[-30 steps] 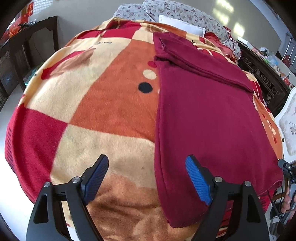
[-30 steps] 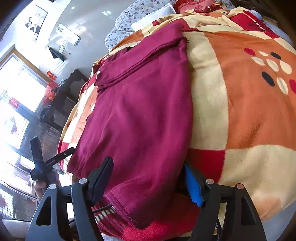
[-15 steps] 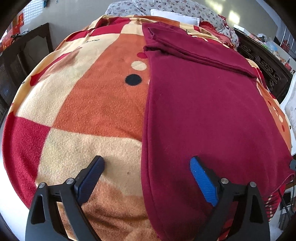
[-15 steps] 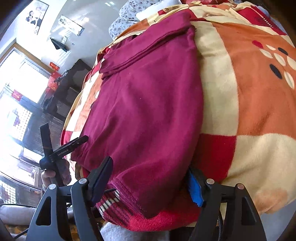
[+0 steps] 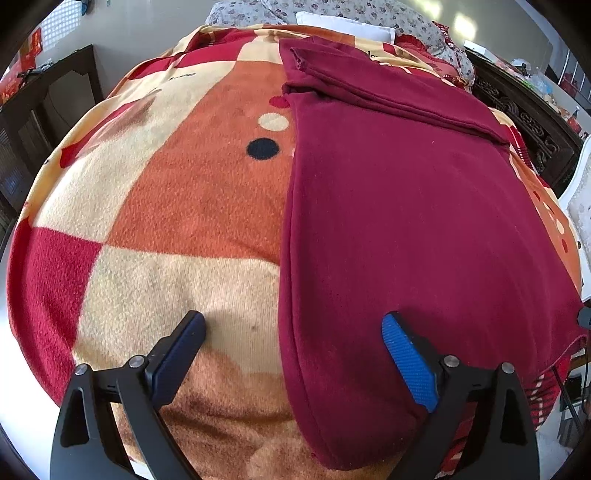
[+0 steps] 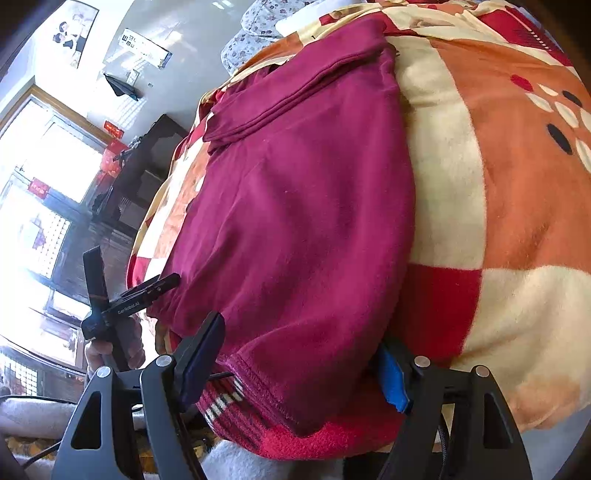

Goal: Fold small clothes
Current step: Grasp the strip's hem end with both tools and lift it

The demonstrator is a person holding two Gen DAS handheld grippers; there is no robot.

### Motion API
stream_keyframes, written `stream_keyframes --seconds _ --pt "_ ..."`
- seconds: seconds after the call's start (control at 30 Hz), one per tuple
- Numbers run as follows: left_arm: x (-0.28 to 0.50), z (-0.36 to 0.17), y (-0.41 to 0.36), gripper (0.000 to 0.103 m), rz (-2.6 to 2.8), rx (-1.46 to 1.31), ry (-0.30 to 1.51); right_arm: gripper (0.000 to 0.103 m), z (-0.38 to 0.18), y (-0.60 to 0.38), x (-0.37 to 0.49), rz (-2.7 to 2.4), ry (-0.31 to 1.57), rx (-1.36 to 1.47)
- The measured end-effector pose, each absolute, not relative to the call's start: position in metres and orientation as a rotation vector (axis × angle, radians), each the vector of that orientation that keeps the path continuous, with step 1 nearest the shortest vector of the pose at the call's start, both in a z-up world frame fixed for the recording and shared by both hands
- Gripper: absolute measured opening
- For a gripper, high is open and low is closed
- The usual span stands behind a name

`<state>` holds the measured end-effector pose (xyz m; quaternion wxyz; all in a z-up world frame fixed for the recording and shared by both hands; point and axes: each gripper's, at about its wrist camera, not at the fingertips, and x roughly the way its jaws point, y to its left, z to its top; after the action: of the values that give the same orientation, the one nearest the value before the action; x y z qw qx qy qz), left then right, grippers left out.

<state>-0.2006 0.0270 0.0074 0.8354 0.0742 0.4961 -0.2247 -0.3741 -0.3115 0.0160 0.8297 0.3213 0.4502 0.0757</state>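
**Maroon garment spread on the bed, both grippers wide at its near hem**

At the far left stands dark wooden furniture [image 5: 55, 96] against the wall. The bed is covered by a fleecy blanket [image 5: 177, 206] in large orange, cream and red checks with a few dots. On the blanket's right half lies the maroon garment [image 5: 406, 221], a soft knit piece laid flat as a long panel, with a folded band of the same cloth across its far end and a stitched hem hanging over the bed's near edge.

The left gripper [image 5: 293, 354] is spread open and empty, its left finger over bare blanket, its blue ribbed right pad above the cloth, so the garment's left edge lies between them. The right gripper [image 6: 301, 363] is likewise open, straddling the near hem corner; its blue pad sits just beside the garment's right edge. A floral pillow [image 5: 351, 11] lies at the far end.
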Motion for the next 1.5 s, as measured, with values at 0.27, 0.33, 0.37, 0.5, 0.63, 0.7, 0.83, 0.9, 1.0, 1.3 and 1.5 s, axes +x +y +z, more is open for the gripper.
stream_keyframes --seconds 0.27,0.33,0.37,0.5,0.63,0.7,0.83,0.9,1.0,1.3,1.5 --pt "-0.203 0.006 0.025 0.1 -0.475 0.172 1.075 0.081 0.016 -0.309 -0.371 0.172 0.96 0.667" --pt "-0.204 0.006 0.027 0.1 -0.48 0.165 1.086 0.08 0.016 -0.309 -0.37 0.173 0.96 0.668" --pt "-0.204 0.006 0.028 0.1 -0.482 0.163 1.088 0.08 0.016 -0.308 -0.37 0.173 0.961 0.668" --pt "-0.205 0.006 0.028 0.1 -0.492 0.167 1.091 0.081 0.016 -0.308 -0.37 0.171 0.962 0.671" --pt "-0.205 0.004 0.027 0.101 -0.49 0.173 1.085 0.081 0.015 -0.307 -0.37 0.173 0.965 0.668" --pt "-0.205 0.004 0.026 0.102 -0.486 0.174 1.084 0.081 0.015 -0.307 -0.37 0.173 0.967 0.672" --pt "-0.205 0.002 0.026 0.103 -0.483 0.171 1.08 0.081 0.016 -0.305 -0.37 0.172 0.974 0.659" --pt "-0.206 0.002 0.025 0.103 -0.481 0.174 1.078 0.081 0.017 -0.302 -0.369 0.166 0.977 0.648" --pt "-0.207 0.003 0.025 0.101 -0.495 0.187 1.077 0.077 0.019 -0.295 -0.369 0.16 0.979 0.596" --pt "-0.203 0.033 0.022 0.009 -0.732 0.174 1.091 0.023 0.045 -0.279 -0.359 0.305 0.9 0.495" --pt "-0.172 0.079 0.023 0.009 -0.785 0.092 1.003 0.023 0.102 -0.299 -0.337 0.313 0.714 0.464"
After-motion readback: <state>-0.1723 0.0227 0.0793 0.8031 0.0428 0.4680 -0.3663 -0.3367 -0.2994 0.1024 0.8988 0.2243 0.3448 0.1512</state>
